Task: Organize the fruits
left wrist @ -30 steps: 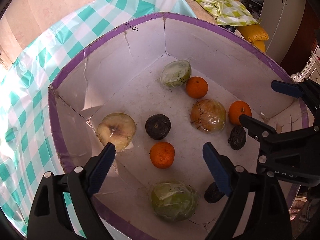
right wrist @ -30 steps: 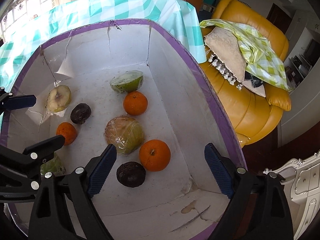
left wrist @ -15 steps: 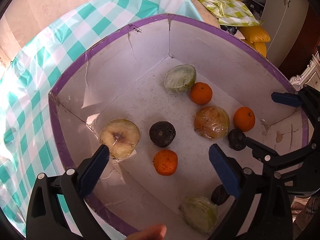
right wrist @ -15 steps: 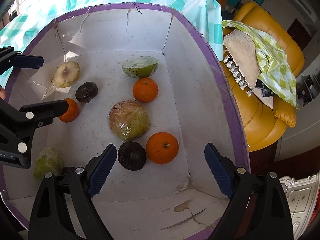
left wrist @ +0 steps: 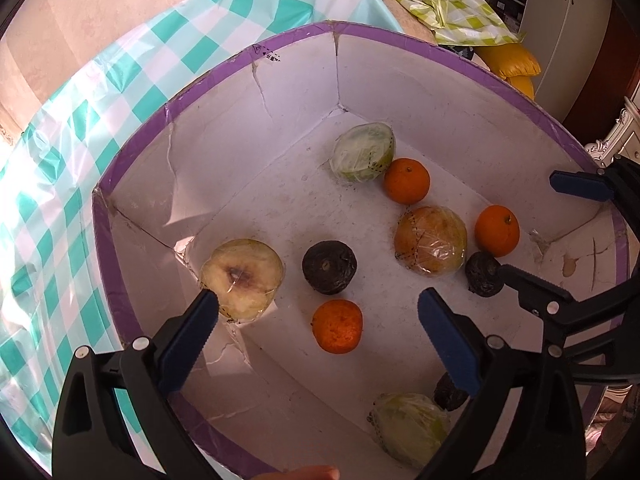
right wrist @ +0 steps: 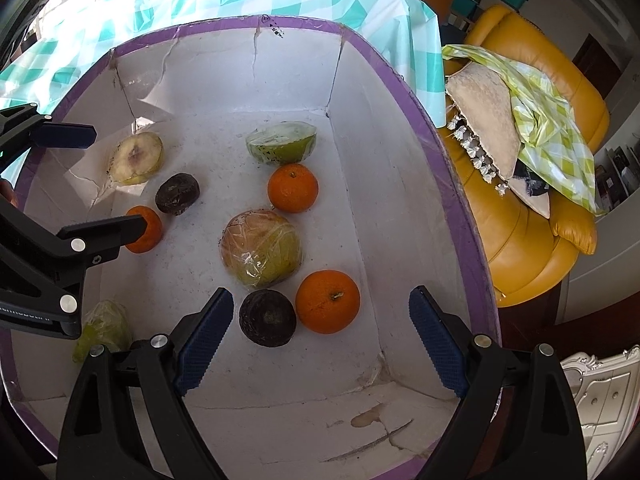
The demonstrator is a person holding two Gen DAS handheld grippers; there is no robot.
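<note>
The fruits lay scattered on the floor of a white cardboard box with a purple-taped rim (left wrist: 132, 148), all below and ahead of the two grippers. Nearest the left gripper (left wrist: 316, 320) was a small, rough-skinned orange mandarin (left wrist: 337, 326), just beyond its fingertips and between them, with a dark, wrinkled round fruit (left wrist: 329, 267) a little farther on and a halved pale apple wrapped in cling film (left wrist: 242, 278) close by its left finger. That gripper's jaws had just been opening and stood wide apart with nothing between the pads. The right gripper (right wrist: 320, 330) also hung wide open and empty; a second dark wrinkled fruit (right wrist: 268, 318) and a smooth orange mandarin (right wrist: 328, 301) sat just ahead between its fingers, touching each other, with a film-wrapped yellow-brown fruit half (right wrist: 260, 252) right behind them. Farther off lay a film-wrapped green half (right wrist: 282, 142) and another orange mandarin (right wrist: 293, 187); one more green wrapped piece (left wrist: 412, 428) rested under the left gripper's right finger. The mandarins looked light and slightly soft, best pinched across the widest part with gentle pressure (they would roll if nudged off-centre). The wrapped halves would likely be slippery, and seemed safer taken across the rounded flanks than on the cut face. A teal-and-white checked tablecloth (left wrist: 80, 128) lay beneath the box, a yellow leather armchair (right wrist: 532, 208) beyond.
</note>
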